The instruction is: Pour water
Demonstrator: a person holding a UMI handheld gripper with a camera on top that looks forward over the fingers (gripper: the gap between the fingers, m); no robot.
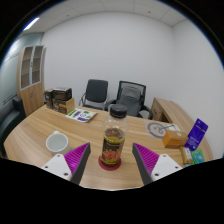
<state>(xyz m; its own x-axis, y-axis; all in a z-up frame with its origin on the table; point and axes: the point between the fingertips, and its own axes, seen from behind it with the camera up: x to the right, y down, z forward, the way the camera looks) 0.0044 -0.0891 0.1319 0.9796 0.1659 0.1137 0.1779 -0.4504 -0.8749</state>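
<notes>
Capped bottle (113, 137) of dark liquid between hand-held gripper (112, 160) fingers.

A bottle (113, 137) is standing between the two fingers of the gripper (112, 160), with one finger sitting on each side of it; whether they are pressing on it cannot be told. The bottle is sitting on a table (90, 135). A bowl (57, 143) is lying on the table to the left of the bottle, near the left finger. Some boxes (190, 140) are sitting on the table to the right. A book (81, 115) is lying farther back on the table, behind the bottle. Two chairs (112, 97) are standing behind the table, side by side. A shelf (32, 78) is standing by the wall at the far left.
</notes>
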